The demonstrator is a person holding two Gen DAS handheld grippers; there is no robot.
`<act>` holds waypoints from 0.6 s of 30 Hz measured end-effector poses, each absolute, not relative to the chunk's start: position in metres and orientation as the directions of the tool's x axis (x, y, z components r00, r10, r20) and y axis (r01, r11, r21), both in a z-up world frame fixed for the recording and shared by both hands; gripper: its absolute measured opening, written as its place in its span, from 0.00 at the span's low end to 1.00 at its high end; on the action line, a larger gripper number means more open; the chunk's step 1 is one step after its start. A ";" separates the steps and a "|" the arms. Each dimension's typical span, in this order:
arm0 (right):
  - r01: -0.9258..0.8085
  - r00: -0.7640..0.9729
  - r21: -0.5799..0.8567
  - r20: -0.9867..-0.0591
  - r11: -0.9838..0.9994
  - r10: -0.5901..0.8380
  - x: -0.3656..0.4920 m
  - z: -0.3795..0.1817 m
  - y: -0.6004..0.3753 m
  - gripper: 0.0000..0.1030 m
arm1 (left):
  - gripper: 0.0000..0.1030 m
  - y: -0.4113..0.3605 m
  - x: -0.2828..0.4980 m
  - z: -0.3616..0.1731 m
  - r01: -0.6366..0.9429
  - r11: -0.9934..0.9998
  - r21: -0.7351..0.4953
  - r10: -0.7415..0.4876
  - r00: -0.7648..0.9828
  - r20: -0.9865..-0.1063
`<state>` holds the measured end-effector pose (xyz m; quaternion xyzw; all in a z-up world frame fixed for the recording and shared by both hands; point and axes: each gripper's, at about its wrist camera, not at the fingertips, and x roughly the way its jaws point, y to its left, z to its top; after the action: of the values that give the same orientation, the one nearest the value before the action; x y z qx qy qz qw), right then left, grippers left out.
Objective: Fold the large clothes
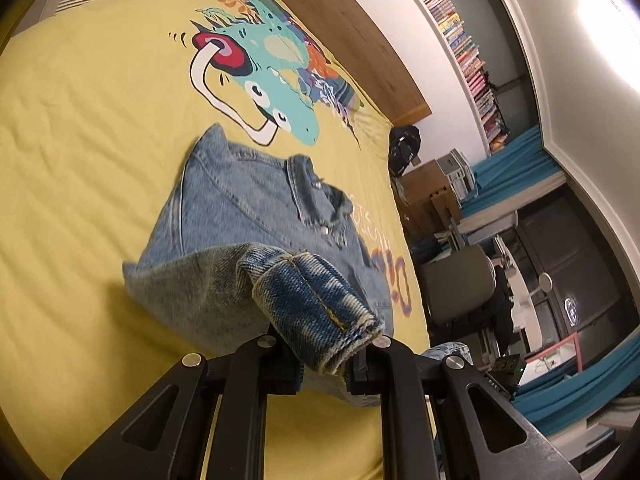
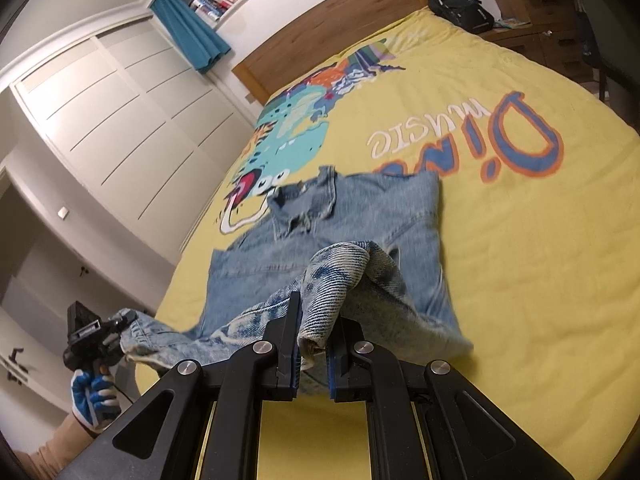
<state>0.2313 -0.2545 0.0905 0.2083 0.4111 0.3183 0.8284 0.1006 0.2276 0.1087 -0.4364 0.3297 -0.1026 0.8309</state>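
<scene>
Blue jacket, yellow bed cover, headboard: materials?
Faded blue denim jacket: looks like cotton denim, matte; diagonal twill weave and tan stitching show. Yellow printed bed cover: soft woven fabric, probably cotton, matte and lightly wrinkled. Brown headboard: wood or veneer; grain visible, satin finish.

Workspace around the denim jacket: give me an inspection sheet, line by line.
Surface: yellow bedspread with a dinosaur print, lightly wrinkled.
Job's things: denim jacket lying on the bedspread, collar toward the headboard, near hem lifted at both corners.
Clutter: black backpack at the bed's far corner.
Grippers: left gripper shut on a jacket corner; right gripper shut on the other corner.
Cables: thin dark lead below the gloved left hand; nothing seen on the bed.
Surroundings: white wardrobe doors, teal curtain, bookshelf, cardboard boxes, grey chair.
</scene>
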 end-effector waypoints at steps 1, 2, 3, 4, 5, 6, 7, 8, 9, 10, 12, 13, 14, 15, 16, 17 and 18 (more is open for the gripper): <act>-0.354 0.464 0.608 -0.546 0.711 0.698 0.239 0.091 -0.253 0.09 | 0.11 0.230 0.107 0.108 -0.120 0.599 -0.792 -0.455 0.763 -0.459; -0.352 0.467 0.609 -0.543 0.710 0.698 0.245 0.092 -0.252 0.09 | 0.11 0.232 0.113 0.108 -0.122 0.600 -0.791 -0.452 0.764 -0.460; -0.350 0.471 0.609 -0.543 0.712 0.696 0.250 0.091 -0.251 0.09 | 0.11 0.235 0.119 0.107 -0.124 0.602 -0.789 -0.448 0.765 -0.462; -0.347 0.474 0.609 -0.543 0.713 0.693 0.258 0.091 -0.249 0.09 | 0.11 0.237 0.127 0.106 -0.129 0.604 -0.787 -0.443 0.767 -0.465; -0.344 0.476 0.609 -0.543 0.715 0.691 0.264 0.090 -0.247 0.09 | 0.11 0.238 0.132 0.105 -0.131 0.603 -0.787 -0.441 0.767 -0.466; -0.341 0.478 0.608 -0.545 0.717 0.689 0.270 0.089 -0.246 0.09 | 0.11 0.240 0.138 0.104 -0.134 0.604 -0.786 -0.439 0.767 -0.468; -0.336 0.479 0.608 -0.547 0.719 0.686 0.278 0.087 -0.244 0.09 | 0.11 0.241 0.145 0.101 -0.140 0.608 -0.782 -0.434 0.766 -0.475; -0.332 0.479 0.608 -0.550 0.721 0.684 0.284 0.085 -0.242 0.09 | 0.11 0.242 0.153 0.099 -0.148 0.610 -0.778 -0.429 0.764 -0.482; -0.328 0.480 0.607 -0.554 0.724 0.681 0.292 0.083 -0.240 0.09 | 0.11 0.244 0.158 0.096 -0.155 0.610 -0.777 -0.425 0.764 -0.486; -0.322 0.478 0.606 -0.559 0.728 0.677 0.301 0.080 -0.238 0.09 | 0.11 0.247 0.166 0.093 -0.165 0.607 -0.777 -0.421 0.763 -0.491; -0.312 0.472 0.607 -0.568 0.730 0.674 0.316 0.074 -0.234 0.09 | 0.11 0.251 0.180 0.085 -0.185 0.604 -0.776 -0.414 0.759 -0.503; -0.307 0.469 0.607 -0.574 0.733 0.671 0.325 0.070 -0.232 0.09 | 0.11 0.253 0.188 0.080 -0.194 0.603 -0.774 -0.410 0.756 -0.509; -0.300 0.463 0.605 -0.583 0.737 0.667 0.335 0.066 -0.228 0.09 | 0.11 0.255 0.196 0.075 -0.202 0.603 -0.772 -0.407 0.754 -0.516; -0.296 0.460 0.604 -0.589 0.740 0.665 0.342 0.063 -0.227 0.09 | 0.11 0.257 0.201 0.072 -0.207 0.602 -0.771 -0.406 0.752 -0.519; -0.288 0.453 0.601 -0.600 0.745 0.659 0.353 0.058 -0.222 0.09 | 0.11 0.259 0.209 0.068 -0.216 0.602 -0.769 -0.403 0.749 -0.526; -0.284 0.449 0.599 -0.606 0.748 0.656 0.358 0.055 -0.220 0.09 | 0.11 0.261 0.214 0.063 -0.224 0.602 -0.766 -0.401 0.746 -0.533; -0.276 0.445 0.598 -0.614 0.752 0.652 0.366 0.050 -0.216 0.09 | 0.11 0.263 0.221 0.059 -0.233 0.603 -0.763 -0.398 0.741 -0.541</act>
<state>0.3659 -0.2165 0.0499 0.2109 0.4451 0.2818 0.8234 0.2206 0.2629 0.0586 -0.4427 0.3566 -0.0501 0.8212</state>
